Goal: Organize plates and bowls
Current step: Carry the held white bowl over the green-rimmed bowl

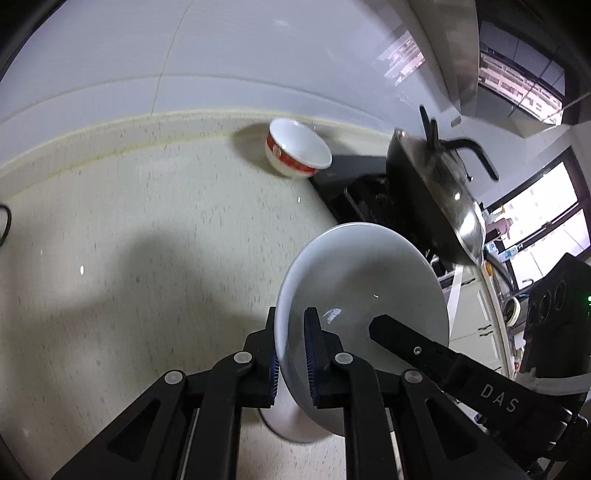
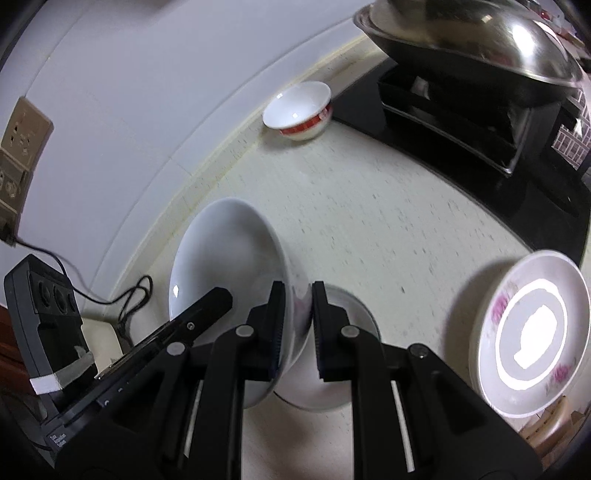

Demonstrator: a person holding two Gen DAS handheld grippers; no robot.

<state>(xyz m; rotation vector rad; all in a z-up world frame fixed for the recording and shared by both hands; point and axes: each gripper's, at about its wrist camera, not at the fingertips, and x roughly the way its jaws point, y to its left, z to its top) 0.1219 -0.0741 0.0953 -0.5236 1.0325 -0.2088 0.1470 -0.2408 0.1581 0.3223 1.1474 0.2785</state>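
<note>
white bowl [image 1: 362, 295] centre-low in both views, tilted on edge — left gripper [image 1: 291, 354] clamped on rim, right gripper [image 2: 299, 325] likewise opposite; red-banded bowl [image 1: 297, 147] well apart, upper centre.

Both views are evenly but rather dimly lit, with a cool cast. In the left wrist view daylight enters from windows [image 1: 546, 218] at 3 o'clock, blown out to white. A broad soft shadow lies on the counter [image 1: 110, 221] toward 8 o'clock. In the right wrist view the plate [image 2: 532, 332] at 4 o'clock carries a hard white glare patch that wipes out its centre, and the steel lid [image 2: 498, 33] at 1 o'clock shows a bright highlight. Fisheye distortion bends the wall line into an arc, and the corners go black. Motion blur softens the counter speckle and the red-banded bowl [image 1: 295, 147]; the foreground is slightly sharper.
</note>
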